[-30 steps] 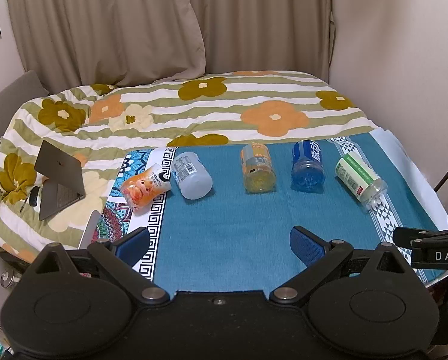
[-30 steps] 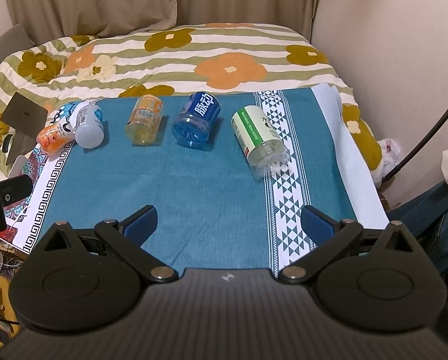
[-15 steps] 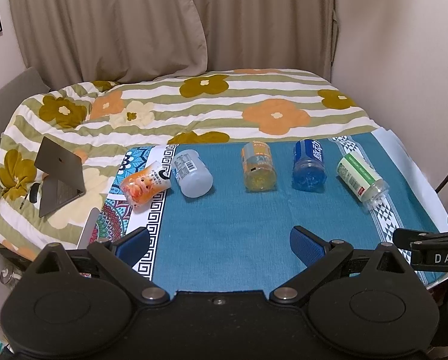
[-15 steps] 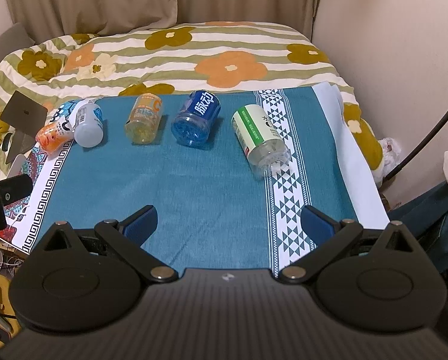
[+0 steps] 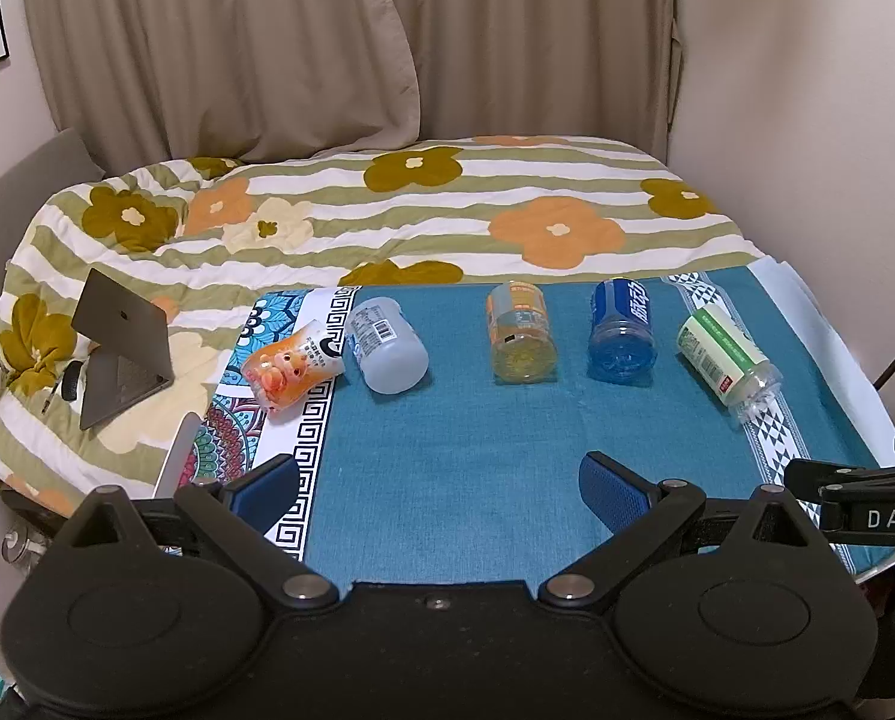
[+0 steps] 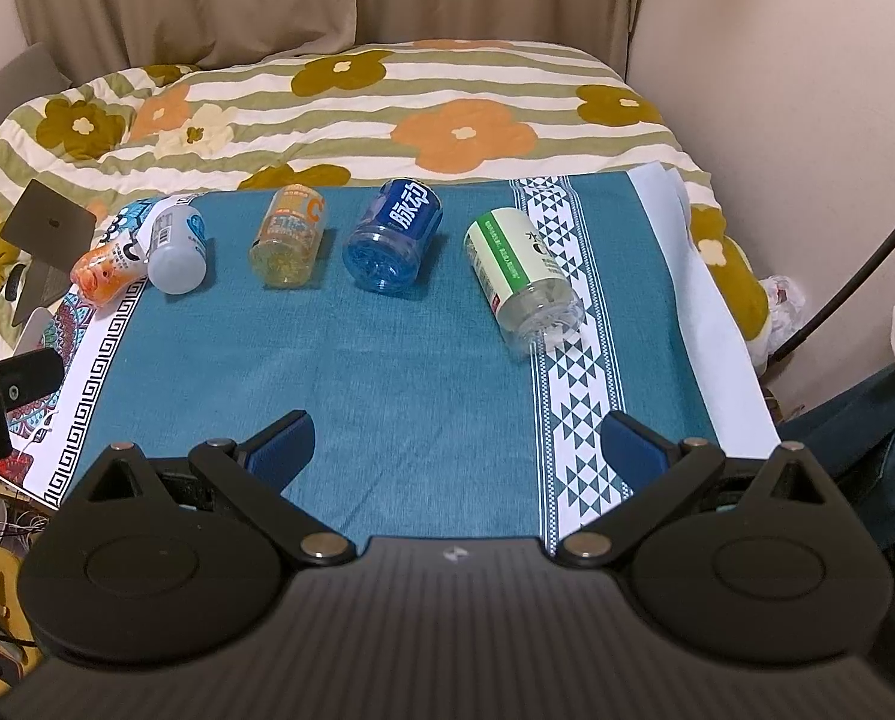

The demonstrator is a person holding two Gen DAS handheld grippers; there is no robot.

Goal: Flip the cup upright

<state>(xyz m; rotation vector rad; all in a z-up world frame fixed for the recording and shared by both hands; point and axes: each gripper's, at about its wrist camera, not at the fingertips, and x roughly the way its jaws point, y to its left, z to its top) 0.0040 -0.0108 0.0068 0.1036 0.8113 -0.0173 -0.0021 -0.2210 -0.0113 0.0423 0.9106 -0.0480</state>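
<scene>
Several cut-bottle cups lie on their sides in a row on the blue cloth [image 5: 459, 444]: an orange cartoon cup [image 5: 291, 367], a white cup [image 5: 387, 348], a yellow-orange cup [image 5: 520, 336], a blue cup [image 5: 621, 330] and a green-labelled cup [image 5: 726, 360]. The right wrist view shows the same row: orange cup [image 6: 108, 267], white cup [image 6: 177, 249], yellow cup [image 6: 290, 237], blue cup [image 6: 393, 234], green cup [image 6: 522, 276]. My left gripper [image 5: 438, 483] is open and empty, near the cloth's front edge. My right gripper [image 6: 456, 441] is open and empty, short of the green cup.
The cloth covers a table [image 6: 693, 276] against a bed with a flowered quilt [image 5: 447, 210]. A grey laptop stand [image 5: 120, 348] sits on the quilt at left. A wall [image 5: 807, 120] is at right; curtains hang behind. A black cable [image 6: 855, 276] runs at right.
The left wrist view has lifted or tilted slightly, so the cups sit a little lower in frame. The right view has barely shifted. No cup has moved.
</scene>
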